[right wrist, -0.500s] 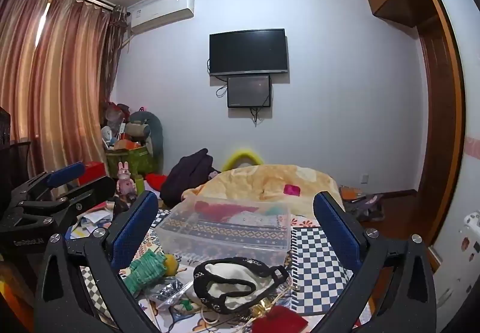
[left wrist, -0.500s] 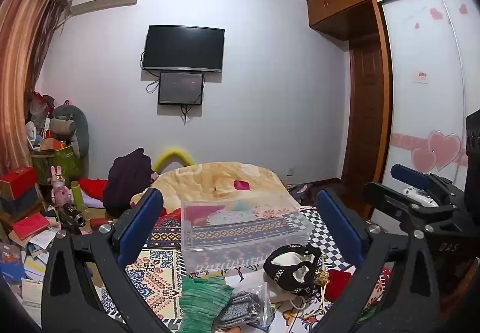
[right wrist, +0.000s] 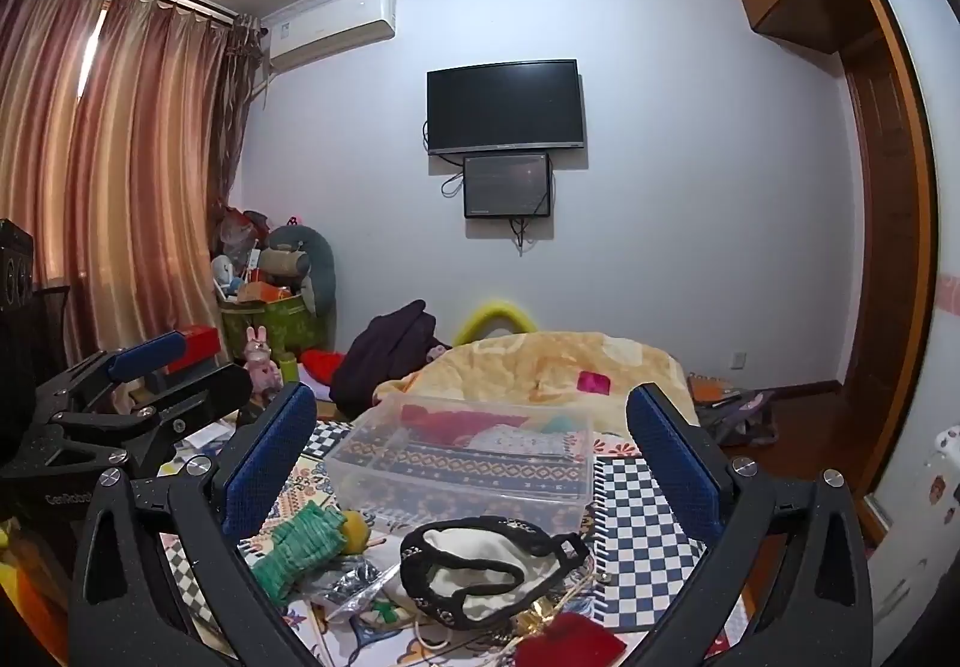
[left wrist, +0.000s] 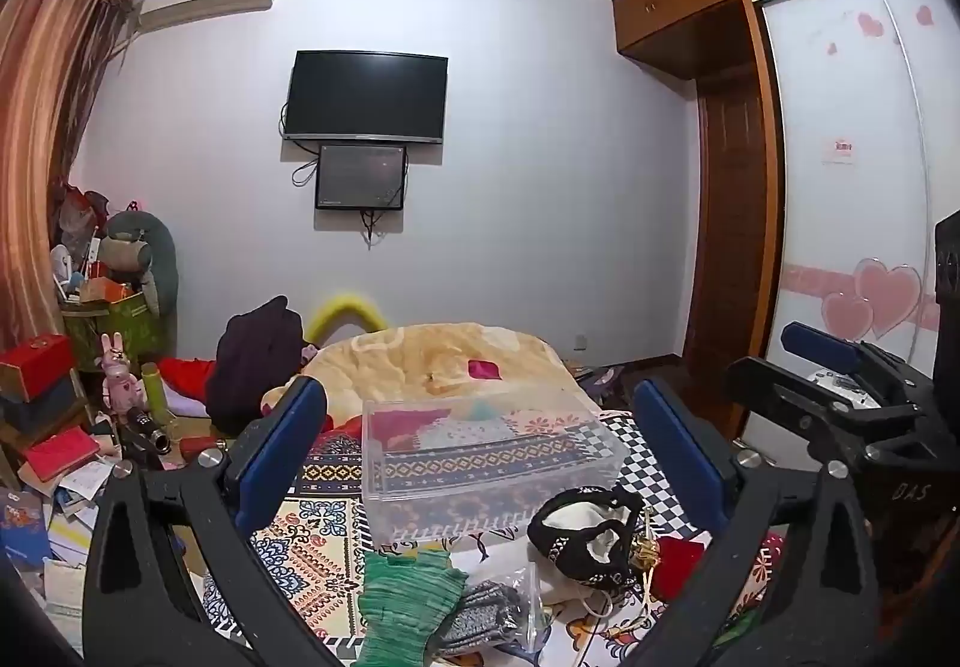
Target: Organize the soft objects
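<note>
Green knitted glove (left wrist: 408,601) lies on the bed just near of the clear plastic box (left wrist: 486,463), nearest my left claw (left wrist: 480,457), both it and my right claw (right wrist: 474,463) spread empty.

Clear glossy plastic bin (left wrist: 486,463) on patterned cloth bedspread (left wrist: 324,541); green knit glove (left wrist: 408,601).

I see pale lilac walls | dark wall TV (left wrist: 366,96) above a smaller screen (left wrist: 360,177) | air conditioner (right wrist: 332,30) near the ceiling | striped curtains (right wrist: 114,175) at left, daylight glowing through | wooden wardrobe (left wrist: 720,138) with heart-decorated sliding door (left wrist: 852,175) at right.
</note>
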`<state>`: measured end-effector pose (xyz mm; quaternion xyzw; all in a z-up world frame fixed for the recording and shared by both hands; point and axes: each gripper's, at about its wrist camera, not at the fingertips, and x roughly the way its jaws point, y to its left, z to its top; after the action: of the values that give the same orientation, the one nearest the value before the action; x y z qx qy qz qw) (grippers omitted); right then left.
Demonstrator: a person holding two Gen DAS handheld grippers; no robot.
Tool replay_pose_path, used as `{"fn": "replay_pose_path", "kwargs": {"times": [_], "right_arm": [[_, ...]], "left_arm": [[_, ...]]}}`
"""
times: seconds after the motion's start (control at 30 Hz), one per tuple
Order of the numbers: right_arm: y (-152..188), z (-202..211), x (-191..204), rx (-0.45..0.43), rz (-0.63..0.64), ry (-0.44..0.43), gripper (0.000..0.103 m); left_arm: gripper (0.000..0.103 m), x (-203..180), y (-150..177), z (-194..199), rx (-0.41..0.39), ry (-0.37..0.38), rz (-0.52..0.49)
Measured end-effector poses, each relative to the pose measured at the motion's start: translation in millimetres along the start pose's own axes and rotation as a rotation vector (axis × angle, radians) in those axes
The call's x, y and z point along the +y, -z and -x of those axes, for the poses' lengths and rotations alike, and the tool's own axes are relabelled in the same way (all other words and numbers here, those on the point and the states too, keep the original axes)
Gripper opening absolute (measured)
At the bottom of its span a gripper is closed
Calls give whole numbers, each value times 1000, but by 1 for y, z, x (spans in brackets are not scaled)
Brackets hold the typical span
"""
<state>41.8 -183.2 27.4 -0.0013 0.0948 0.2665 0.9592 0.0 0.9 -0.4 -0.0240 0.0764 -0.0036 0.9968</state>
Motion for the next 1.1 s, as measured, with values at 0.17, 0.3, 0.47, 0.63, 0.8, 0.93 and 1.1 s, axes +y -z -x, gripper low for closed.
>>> {"fn": "replay_pose_path", "kwargs": {"times": [0.17, 0.3, 0.47, 0.63, 0.8, 0.93, 1.1], "right_arm": [[-1, -2, -1, -1, -6, -8, 103], [-2, -1, 0, -4, -3, -3, 103], [-1, -1, 1, -6, -2, -1, 103], [-1, -1, 1, -7, -2, -1, 103], [-1, -1, 1, -7, -2, -1, 103], [-1, -1, 1, -7, -3, -1, 103], [-1, 1, 2, -10, -3, -1, 103]], "left_arm": [[103, 1, 1, -2, 4, -2, 1], [103, 0, 0, 0, 2, -3, 3], [103, 1, 1, 2, -3, -5, 3], [103, 0, 1, 1, -3, -6, 6], [103, 1, 1, 1, -1, -8, 13], [103, 1, 0, 1, 0, -7, 13], [103, 1, 0, 2, 0, -8, 12]]}}
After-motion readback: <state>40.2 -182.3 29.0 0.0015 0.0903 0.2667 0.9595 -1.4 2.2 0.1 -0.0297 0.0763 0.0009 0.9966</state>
